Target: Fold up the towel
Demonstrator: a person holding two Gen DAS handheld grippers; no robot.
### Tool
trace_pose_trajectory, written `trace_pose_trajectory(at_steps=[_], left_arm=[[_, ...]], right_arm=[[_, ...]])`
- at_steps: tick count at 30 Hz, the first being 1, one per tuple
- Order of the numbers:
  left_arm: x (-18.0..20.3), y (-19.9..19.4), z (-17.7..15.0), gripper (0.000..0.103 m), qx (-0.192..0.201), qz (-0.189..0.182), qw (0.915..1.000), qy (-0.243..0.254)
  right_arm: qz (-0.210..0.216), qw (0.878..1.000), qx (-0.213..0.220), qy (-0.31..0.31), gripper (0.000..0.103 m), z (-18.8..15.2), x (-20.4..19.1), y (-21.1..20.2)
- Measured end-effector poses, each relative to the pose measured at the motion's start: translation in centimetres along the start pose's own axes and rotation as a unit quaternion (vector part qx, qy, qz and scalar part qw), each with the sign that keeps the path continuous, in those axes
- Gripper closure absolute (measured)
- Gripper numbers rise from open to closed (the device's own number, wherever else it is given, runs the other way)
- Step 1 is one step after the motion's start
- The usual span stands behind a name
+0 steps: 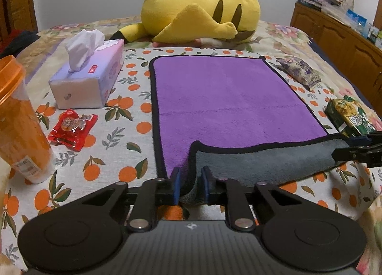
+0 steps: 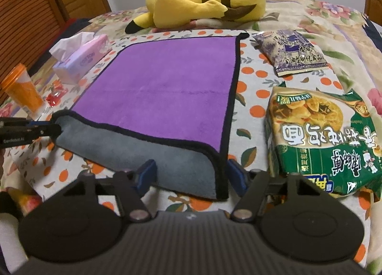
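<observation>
Soft, even indoor light, no glare, shadows faint. Fisheye bent both views' edges; corners w/ dark vignette; center sharp, slightly grainy.

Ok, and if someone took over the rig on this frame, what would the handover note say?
Left gripper: shut on the towel's near-left corner.
Right gripper: open, fingers either side of the near-right corner, not gripping.
Towel: flat, purple side up on the orange-print cloth; near edge turned over, showing a grey strip.
Done: near edge lifted and flipped slightly.
Left: probably close the right gripper on its corner, then carry both corners to the far edge. The noodle pack sits close on the right.
</observation>
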State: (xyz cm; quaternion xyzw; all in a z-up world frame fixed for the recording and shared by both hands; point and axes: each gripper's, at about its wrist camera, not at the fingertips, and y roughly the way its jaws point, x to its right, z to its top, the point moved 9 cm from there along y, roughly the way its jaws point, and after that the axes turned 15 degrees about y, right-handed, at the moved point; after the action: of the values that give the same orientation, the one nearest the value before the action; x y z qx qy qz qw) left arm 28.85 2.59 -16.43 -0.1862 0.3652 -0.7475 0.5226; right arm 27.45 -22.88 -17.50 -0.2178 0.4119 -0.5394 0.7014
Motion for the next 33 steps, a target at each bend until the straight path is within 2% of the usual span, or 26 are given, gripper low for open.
trace_pose_trajectory(at_steps=[1, 5, 7, 11, 13, 33], left_arm=[[0.1, 0.0, 0.0, 0.084, 0.001, -0.001, 1.0, 0.001], [0.1, -0.1, 0.1, 0.086, 0.002, -0.003, 1.0, 0.001], [0.1, -0.1, 0.0, 0.09, 0.002, -0.003, 1.0, 0.002], [0.2, -0.1, 0.0, 0.093, 0.003, -0.005, 1.0, 0.001], [0.2, -0.2, 0.2, 0.094, 0.007, -0.003, 1.0, 0.002], [0.3, -3.0, 2.4, 0.096, 0.071, 0.011, 0.9974, 0.003]], right_arm=[[0.001, 1.0, -0.002, -0.001, 0.048, -0.1, 0.0, 0.0], [-0.005, 1.0, -0.007, -0.008, 0.064, -0.2, 0.2, 0.1], [-0.011, 1.0, -0.008, -0.013, 0.075, -0.3, 0.3, 0.2], [-0.018, 1.0, -0.005, -0.02, 0.083, -0.3, 0.4, 0.2], [-0.014, 1.0, 0.0, -0.016, 0.099, -0.2, 0.4, 0.1], [0.006, 0.997, 0.068, -0.023, 0.1, 1.9, -0.5, -1.8]])
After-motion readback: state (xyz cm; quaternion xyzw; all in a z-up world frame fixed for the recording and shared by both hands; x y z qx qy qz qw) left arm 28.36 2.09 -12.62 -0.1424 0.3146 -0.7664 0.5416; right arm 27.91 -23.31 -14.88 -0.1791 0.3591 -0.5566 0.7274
